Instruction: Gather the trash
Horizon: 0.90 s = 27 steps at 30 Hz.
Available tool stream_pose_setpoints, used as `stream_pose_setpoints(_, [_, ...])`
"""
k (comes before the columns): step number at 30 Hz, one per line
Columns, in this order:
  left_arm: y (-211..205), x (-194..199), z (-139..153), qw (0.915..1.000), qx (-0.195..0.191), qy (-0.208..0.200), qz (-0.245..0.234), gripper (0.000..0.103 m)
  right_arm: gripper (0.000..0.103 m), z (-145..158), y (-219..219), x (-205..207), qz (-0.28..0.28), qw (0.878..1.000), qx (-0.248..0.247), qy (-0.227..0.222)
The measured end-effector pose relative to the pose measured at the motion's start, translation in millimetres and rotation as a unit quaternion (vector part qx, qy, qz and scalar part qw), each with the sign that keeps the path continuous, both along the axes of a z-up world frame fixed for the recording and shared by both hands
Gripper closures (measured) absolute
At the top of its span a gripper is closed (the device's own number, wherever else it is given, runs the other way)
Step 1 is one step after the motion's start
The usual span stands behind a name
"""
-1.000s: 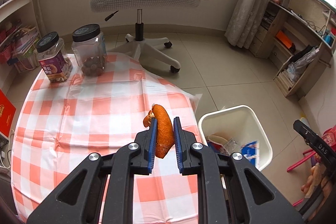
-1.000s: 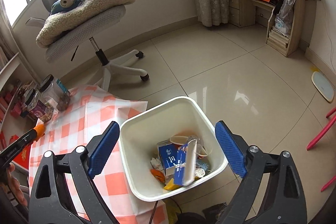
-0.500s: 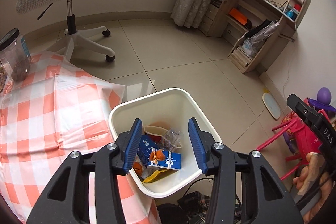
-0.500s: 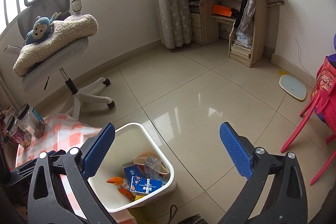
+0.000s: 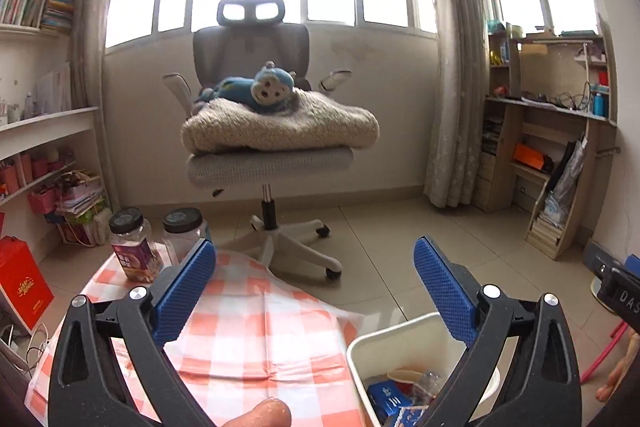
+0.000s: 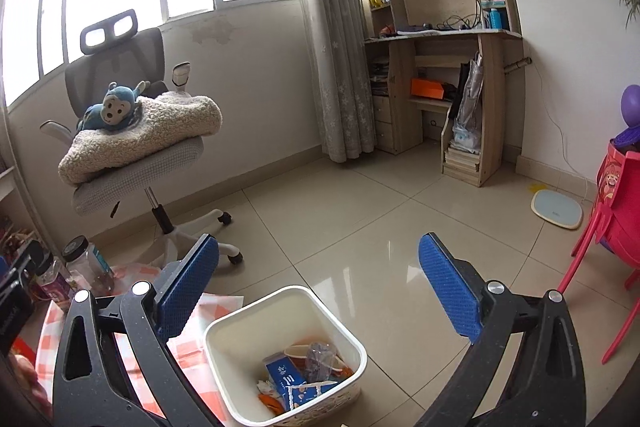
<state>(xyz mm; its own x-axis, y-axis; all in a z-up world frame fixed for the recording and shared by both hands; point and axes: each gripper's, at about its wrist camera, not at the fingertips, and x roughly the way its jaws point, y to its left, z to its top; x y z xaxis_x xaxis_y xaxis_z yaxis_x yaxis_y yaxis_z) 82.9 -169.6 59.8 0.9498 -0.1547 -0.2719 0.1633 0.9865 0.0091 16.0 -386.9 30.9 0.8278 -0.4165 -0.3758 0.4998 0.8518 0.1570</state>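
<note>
Trash (image 6: 298, 373) fills the white bin (image 6: 224, 327) beside the counter (image 5: 256, 339); both the left gripper (image 5: 314, 287) and right gripper (image 6: 318, 283) gape, holding nothing. Collection looks nearly finished.

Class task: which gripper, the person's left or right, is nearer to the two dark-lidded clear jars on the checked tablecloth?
Left. The left gripper hangs open over the tablecloth, the jars just beyond its left finger. The right gripper, also open, hangs above the white bin, off the cloth's edge.

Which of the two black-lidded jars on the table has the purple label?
The left jar, nearest the shelves, has the purple label. The other jar beside it is clear with no such label, partly hidden behind the left tool's blue pad.
</note>
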Motion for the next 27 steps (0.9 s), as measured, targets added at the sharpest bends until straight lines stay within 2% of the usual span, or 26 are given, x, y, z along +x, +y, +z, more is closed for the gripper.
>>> stream_pose_setpoints(2, [12, 0, 5, 0.9992, 0.006, 0.04, -0.003, 0.007, 0.007, 7, 22, -7, 0.009, 1.0, -0.02, -0.018])
stream_pose_setpoints(4, [24, 2, 3, 0.9964, 0.003, 0.085, -0.005, 0.007, 0.007, 9, 41, -13, 0.026, 0.999, -0.021, -0.027])
stream_pose_setpoints(10, [65, -21, -6, 0.9946, 0.019, 0.091, 0.046, 0.007, 0.007, 4, 87, -11, 0.091, 0.996, -0.007, -0.014])
stream_pose_setpoints(14, [97, -29, -10, 0.9921, -0.005, 0.105, 0.069, 0.007, 0.007, 4, 114, -5, 0.121, 0.992, -0.018, -0.017])
stream_pose_setpoints(21, [130, -26, -19, 0.9887, -0.002, 0.117, 0.094, 0.007, 0.007, -4, 148, 8, 0.147, 0.989, -0.034, -0.002])
stream_pose_setpoints(27, [146, -22, -27, 0.9863, -0.001, 0.126, 0.107, 0.007, 0.007, -11, 161, 22, 0.166, 0.986, -0.025, 0.019])
